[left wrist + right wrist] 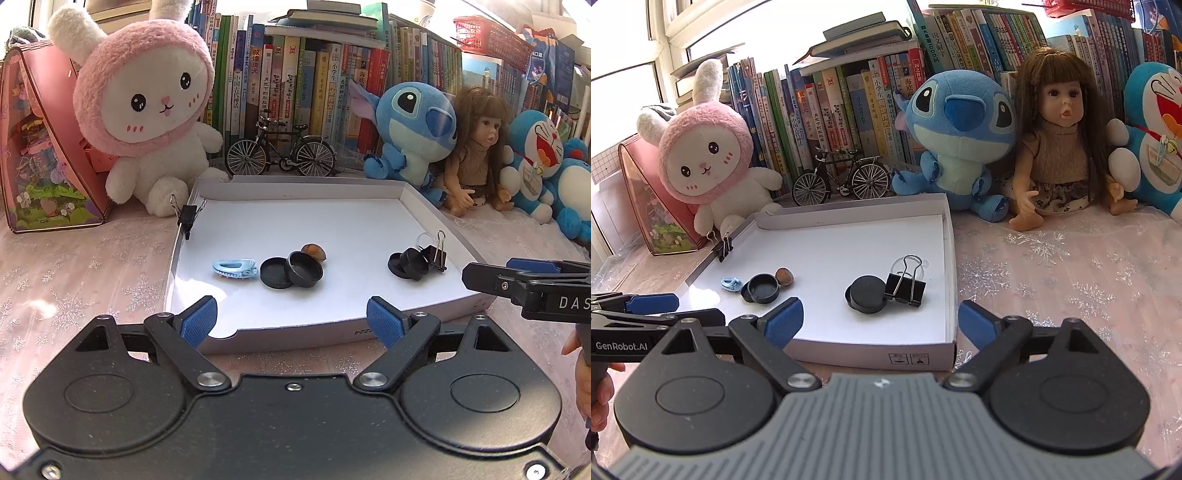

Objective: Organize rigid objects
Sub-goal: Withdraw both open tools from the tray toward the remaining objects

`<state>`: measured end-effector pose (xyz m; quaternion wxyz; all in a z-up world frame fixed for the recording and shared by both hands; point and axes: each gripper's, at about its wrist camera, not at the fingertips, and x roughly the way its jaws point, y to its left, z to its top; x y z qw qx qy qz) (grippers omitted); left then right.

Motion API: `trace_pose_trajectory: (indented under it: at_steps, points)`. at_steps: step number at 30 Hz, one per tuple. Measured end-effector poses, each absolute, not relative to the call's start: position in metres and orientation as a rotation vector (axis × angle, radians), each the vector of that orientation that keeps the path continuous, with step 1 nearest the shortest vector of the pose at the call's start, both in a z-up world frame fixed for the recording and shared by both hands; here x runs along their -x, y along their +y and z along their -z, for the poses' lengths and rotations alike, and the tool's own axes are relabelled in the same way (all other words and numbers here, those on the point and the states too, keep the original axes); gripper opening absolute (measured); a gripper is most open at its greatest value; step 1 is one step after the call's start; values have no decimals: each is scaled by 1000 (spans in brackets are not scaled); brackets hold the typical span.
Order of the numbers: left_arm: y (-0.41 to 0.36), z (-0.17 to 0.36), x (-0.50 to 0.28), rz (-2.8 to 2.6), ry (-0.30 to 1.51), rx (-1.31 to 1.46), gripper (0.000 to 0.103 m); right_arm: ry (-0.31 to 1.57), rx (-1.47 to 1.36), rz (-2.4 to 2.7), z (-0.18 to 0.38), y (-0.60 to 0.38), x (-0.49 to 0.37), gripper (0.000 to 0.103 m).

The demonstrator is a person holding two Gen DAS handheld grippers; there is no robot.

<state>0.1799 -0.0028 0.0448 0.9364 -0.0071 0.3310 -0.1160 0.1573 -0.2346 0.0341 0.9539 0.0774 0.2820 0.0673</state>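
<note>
While both jaws gape empty at white tray's point(332, 330) near rim, left gripper point(291, 321), right gripper point(881, 319)

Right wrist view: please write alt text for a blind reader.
An open right gripper hovers before a white tray holding black round lids, a binder clip, a nut and a blue hair clip. Plush toys and books line the back.

Two low wrist views from the near edge of the white tray point(417, 195), both facing the bookshelf.
</note>
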Motion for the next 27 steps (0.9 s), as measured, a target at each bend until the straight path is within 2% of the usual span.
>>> trace_pose_trajectory:
  at_steps: [12,27]
  points:
    - [-8,-45,-145,285,662,11,88,520,-83,-173,-35,-227,-123,102]
    - [-10,-40,-105,315,654,30,88,486,-10,-201,-29,-219,-84,103]
